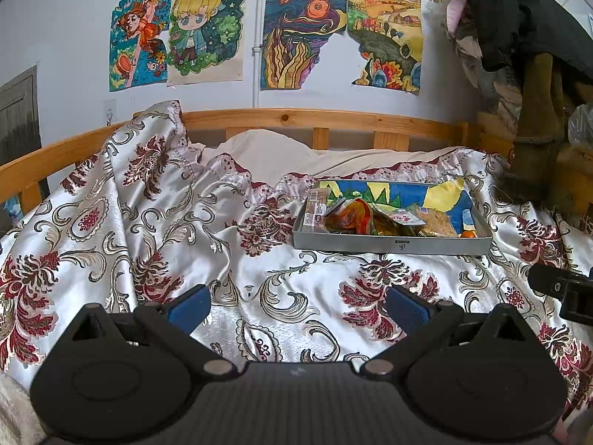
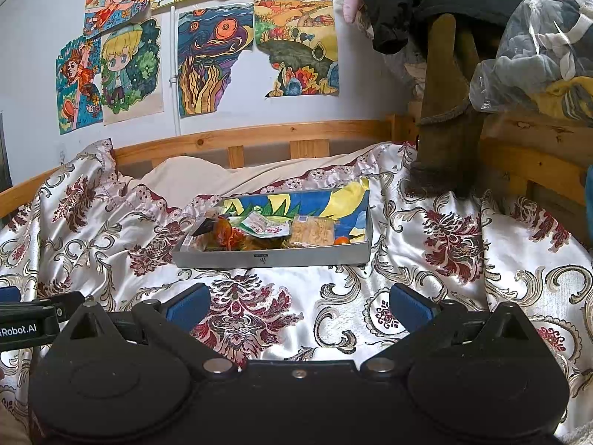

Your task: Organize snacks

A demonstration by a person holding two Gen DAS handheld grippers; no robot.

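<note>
Left hand-held gripper (image 1: 298,307) hangs wide open, empty, over the floral bedspread (image 1: 155,244). Ahead sits the grey tray (image 1: 393,246), crammed with snack packets (image 1: 374,217), an orange (image 1: 468,234) in its right corner. Open quilt all round. Right hand-held gripper (image 2: 298,306) gapes too; "Robot.AI" shows at left.

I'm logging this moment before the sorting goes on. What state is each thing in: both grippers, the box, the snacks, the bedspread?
Left gripper: open, holding nothing, above the bedspread.
Right gripper: open, holding nothing, short of the box.
Grey box: lidless, flat on the bed, lined with a coloured drawing.
Snack packets: heaped loosely inside the box.
Small orange fruit: in the box's right corner.
Bedspread: rumpled, bunched against the wooden rail.
</note>
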